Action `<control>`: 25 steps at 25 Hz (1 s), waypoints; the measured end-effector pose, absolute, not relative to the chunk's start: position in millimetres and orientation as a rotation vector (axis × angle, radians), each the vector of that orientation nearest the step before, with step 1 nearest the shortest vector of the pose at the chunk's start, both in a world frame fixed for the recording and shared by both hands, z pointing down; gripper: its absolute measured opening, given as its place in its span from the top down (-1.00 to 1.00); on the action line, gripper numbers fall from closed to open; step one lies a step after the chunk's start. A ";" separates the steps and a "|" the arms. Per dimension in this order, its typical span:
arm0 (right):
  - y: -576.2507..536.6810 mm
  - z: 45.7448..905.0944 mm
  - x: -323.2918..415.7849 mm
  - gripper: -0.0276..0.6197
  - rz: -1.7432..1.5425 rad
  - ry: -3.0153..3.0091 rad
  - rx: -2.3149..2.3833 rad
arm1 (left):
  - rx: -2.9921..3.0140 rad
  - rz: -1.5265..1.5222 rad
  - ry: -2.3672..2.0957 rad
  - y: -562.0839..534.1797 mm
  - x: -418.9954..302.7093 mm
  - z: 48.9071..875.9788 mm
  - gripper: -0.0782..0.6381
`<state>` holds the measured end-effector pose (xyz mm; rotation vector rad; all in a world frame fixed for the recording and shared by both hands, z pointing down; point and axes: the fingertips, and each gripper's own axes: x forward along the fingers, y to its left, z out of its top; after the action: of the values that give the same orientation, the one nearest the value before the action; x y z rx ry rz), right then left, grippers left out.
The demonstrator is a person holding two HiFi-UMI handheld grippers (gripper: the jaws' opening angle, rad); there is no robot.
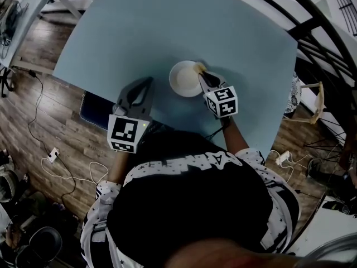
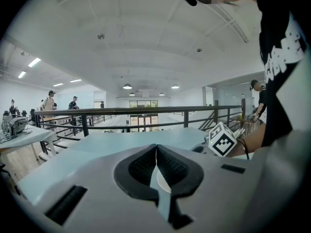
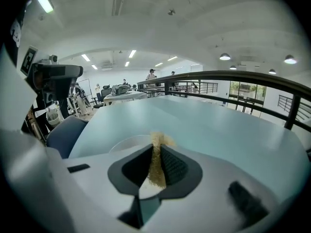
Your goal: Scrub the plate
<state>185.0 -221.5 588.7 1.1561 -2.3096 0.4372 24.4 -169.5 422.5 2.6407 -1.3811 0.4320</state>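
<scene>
A white plate (image 1: 184, 78) lies on the pale blue table (image 1: 167, 27), near its front edge. My right gripper (image 1: 199, 71) is shut on a tan scrub pad (image 1: 198, 67) and holds it at the plate's right rim. In the right gripper view the scrub pad (image 3: 157, 159) stands pinched between the jaws, with the plate (image 3: 127, 142) just beyond them. My left gripper (image 1: 148, 81) hovers to the left of the plate, its jaws together with nothing between them. In the left gripper view the closed left gripper (image 2: 156, 149) points along the table, and the right gripper's marker cube (image 2: 222, 139) shows to the right.
A dark blue chair seat (image 1: 92, 109) sits under the table's front left edge. Cables and a power strip (image 1: 53, 154) lie on the wooden floor. A metal railing (image 1: 318, 21) runs along the right side. A wooden stool (image 1: 313, 100) stands at the right.
</scene>
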 end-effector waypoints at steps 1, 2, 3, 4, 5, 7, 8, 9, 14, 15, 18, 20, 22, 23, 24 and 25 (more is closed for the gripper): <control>-222.9 590.5 187.9 0.75 0.436 -2.301 1.162 | 2.637 0.434 -1.387 -169.3 23.5 422.4 0.74; -224.2 592.5 190.3 0.75 0.435 -2.293 1.167 | 2.634 0.436 -1.391 -169.2 22.7 422.6 0.74; -225.3 594.7 192.4 0.75 0.437 -2.285 1.170 | 2.632 0.436 -1.393 -169.1 22.1 422.9 0.74; -226.0 596.9 194.0 0.75 0.443 -2.279 1.171 | 2.630 0.437 -1.394 -169.1 21.9 423.3 0.74; -226.1 599.2 195.1 0.75 0.453 -2.275 1.171 | 2.630 0.438 -1.393 -169.0 22.0 423.7 0.74; -224.3 603.3 195.7 0.75 0.473 -2.269 1.165 | 2.630 0.439 -1.392 -168.3 22.4 424.7 0.74; -222.8 604.7 195.4 0.75 0.481 -2.266 1.162 | 2.630 0.438 -1.391 -167.8 22.7 425.1 0.74; -221.4 605.4 194.8 0.75 0.489 -2.265 1.161 | 2.630 0.437 -1.390 -167.3 22.9 425.2 0.74; -215.5 606.7 192.6 0.75 0.508 -2.258 1.157 | 2.630 0.432 -1.380 -164.6 23.9 425.8 0.74; -214.3 607.2 192.7 0.75 0.511 -2.256 1.155 | 2.630 0.432 -1.377 -164.5 24.4 426.0 0.74; -210.2 608.5 192.7 0.75 0.517 -2.253 1.146 | 2.631 0.433 -1.371 -164.1 26.2 426.3 0.74; -207.0 609.2 191.5 0.75 0.520 -2.253 1.142 | 2.635 0.433 -1.365 -163.0 27.2 426.8 0.74; -203.4 610.1 190.7 0.75 0.525 -2.252 1.141 | 2.637 0.433 -1.359 -161.9 28.3 427.2 0.74; -201.6 610.7 190.4 0.75 0.527 -2.251 1.139 | 2.638 0.433 -1.357 -161.5 28.8 427.3 0.74; -199.9 611.2 189.9 0.75 0.528 -2.250 1.136 | 2.639 0.432 -1.356 -161.4 29.2 427.2 0.74; -198.3 611.7 189.4 0.75 0.528 -2.251 1.133 | 2.640 0.431 -1.354 -161.2 29.6 427.1 0.74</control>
<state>189.4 -198.3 611.7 1.1330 -2.2506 0.5280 29.6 -161.2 427.1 2.6399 -1.3544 0.4313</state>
